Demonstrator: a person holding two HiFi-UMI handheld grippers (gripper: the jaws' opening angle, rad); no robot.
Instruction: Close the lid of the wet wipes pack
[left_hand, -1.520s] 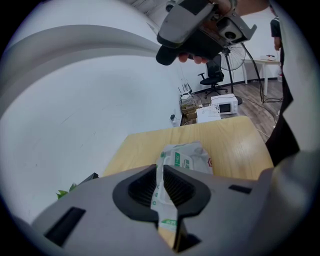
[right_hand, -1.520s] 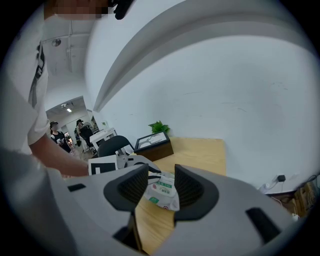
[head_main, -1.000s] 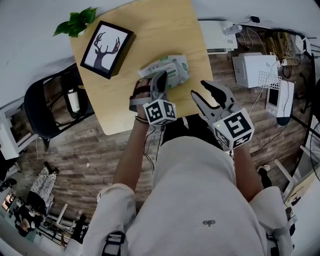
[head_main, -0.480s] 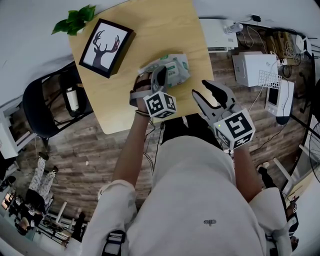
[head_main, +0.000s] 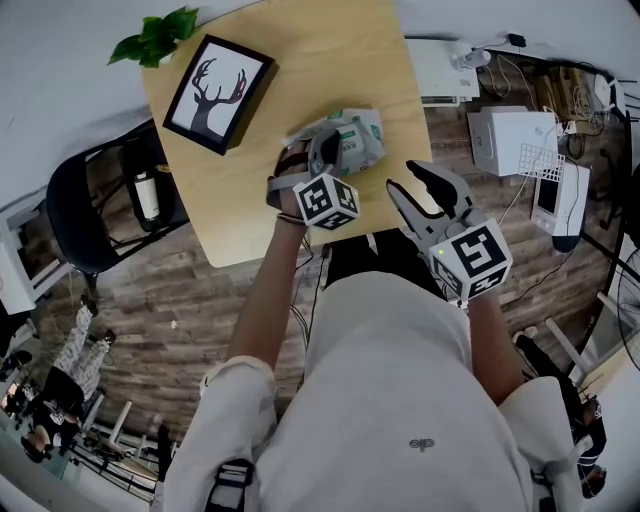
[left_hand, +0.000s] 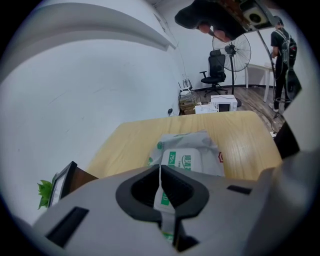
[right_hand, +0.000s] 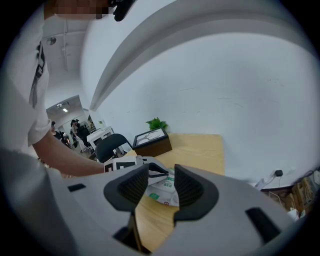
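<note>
The wet wipes pack (head_main: 350, 138) lies on the wooden table (head_main: 300, 70), near its front right corner. It is soft, white and green, and its white lid (left_hand: 186, 161) lies flat on top of it. My left gripper (head_main: 321, 147) is shut and points steeply down, with its tips (left_hand: 160, 172) over the near end of the pack. I cannot tell whether they touch it. To the right of the pack, off the table's front edge, my right gripper (head_main: 402, 178) stands open and holds nothing. Its own view shows the pack (right_hand: 166, 192) beyond its jaws (right_hand: 161, 182).
A framed deer picture (head_main: 218, 92) stands at the table's far left, and a green plant (head_main: 155, 45) is behind it. A black chair (head_main: 80, 215) is left of the table. White boxes and cables (head_main: 510, 135) lie on the floor to the right.
My left gripper has sunk a little and moved forward over the pack. The right gripper has kept still.
</note>
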